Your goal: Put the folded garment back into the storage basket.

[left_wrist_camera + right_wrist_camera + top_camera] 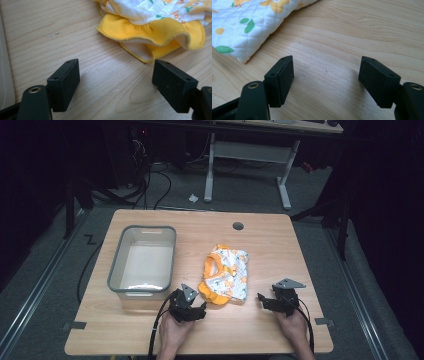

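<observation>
A folded child's garment (pixel 226 274), white quilted cloth with orange flowers and a yellow ruffled hem, lies in the middle of the wooden table (pixel 260 240). My left gripper (pixel 197 309) rests at its near left corner, open, with bare wood between the jaws; the yellow hem (pixel 150 35) lies just beyond the jaw tips. On the garment's right, my right gripper (pixel 263 300) is open too, over bare wood, and the white quilted edge (pixel 244 27) sits a little ahead to its left.
A grey plastic bin (pixel 143 261) stands empty on the table's left half, close beside my left gripper. A round cable hole (pixel 238 226) is near the far edge. Desk legs and cables stand on the floor beyond the table.
</observation>
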`<state>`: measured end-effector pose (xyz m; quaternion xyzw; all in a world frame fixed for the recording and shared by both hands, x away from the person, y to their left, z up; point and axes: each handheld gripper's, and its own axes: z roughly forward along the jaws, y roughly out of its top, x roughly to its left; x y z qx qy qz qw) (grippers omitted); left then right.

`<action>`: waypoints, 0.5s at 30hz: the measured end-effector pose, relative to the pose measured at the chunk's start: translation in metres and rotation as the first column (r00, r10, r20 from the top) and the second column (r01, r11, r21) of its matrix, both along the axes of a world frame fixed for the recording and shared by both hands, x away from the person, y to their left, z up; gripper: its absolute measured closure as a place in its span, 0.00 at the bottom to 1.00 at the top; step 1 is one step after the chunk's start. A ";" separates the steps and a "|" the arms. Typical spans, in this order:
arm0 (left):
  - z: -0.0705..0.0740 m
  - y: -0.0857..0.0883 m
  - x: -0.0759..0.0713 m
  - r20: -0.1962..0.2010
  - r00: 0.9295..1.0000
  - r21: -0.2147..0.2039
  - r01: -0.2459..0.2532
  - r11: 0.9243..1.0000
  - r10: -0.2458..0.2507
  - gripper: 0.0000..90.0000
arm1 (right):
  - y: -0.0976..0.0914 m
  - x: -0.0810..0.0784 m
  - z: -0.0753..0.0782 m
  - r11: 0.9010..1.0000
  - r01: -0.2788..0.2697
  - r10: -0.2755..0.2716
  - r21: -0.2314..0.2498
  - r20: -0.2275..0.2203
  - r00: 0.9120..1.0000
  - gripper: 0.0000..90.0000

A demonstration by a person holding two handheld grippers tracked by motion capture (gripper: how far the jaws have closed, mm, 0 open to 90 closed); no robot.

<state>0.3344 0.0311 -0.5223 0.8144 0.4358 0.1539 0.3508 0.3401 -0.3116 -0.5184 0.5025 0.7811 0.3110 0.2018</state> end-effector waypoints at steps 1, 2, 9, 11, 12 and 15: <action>0.001 0.000 0.000 -0.006 1.000 -0.004 0.002 1.000 -0.002 0.25 | 0.000 0.000 0.000 1.000 0.000 0.000 0.000 0.000 1.000 0.32; 0.001 0.000 0.000 -0.006 1.000 -0.004 0.002 1.000 -0.002 0.25 | 0.000 0.000 0.000 1.000 0.000 0.000 0.000 0.000 1.000 0.32; 0.006 0.002 -0.002 -0.050 0.999 -0.034 0.004 0.999 -0.006 0.25 | 0.000 0.000 0.000 1.000 0.000 0.000 0.000 0.000 1.000 0.32; 0.008 0.002 -0.002 -0.052 0.999 -0.051 0.007 0.999 -0.009 0.25 | 0.000 0.000 0.000 1.000 0.000 0.000 0.000 0.000 1.000 0.32; 0.009 0.001 -0.002 -0.058 0.998 -0.050 0.006 0.999 -0.009 0.25 | 0.000 0.000 0.000 1.000 -0.001 0.001 0.000 0.000 1.000 0.32; 0.011 0.000 -0.002 -0.053 0.999 -0.047 0.009 0.999 -0.012 0.25 | 0.000 0.000 0.000 1.000 0.000 0.000 0.000 0.000 1.000 0.32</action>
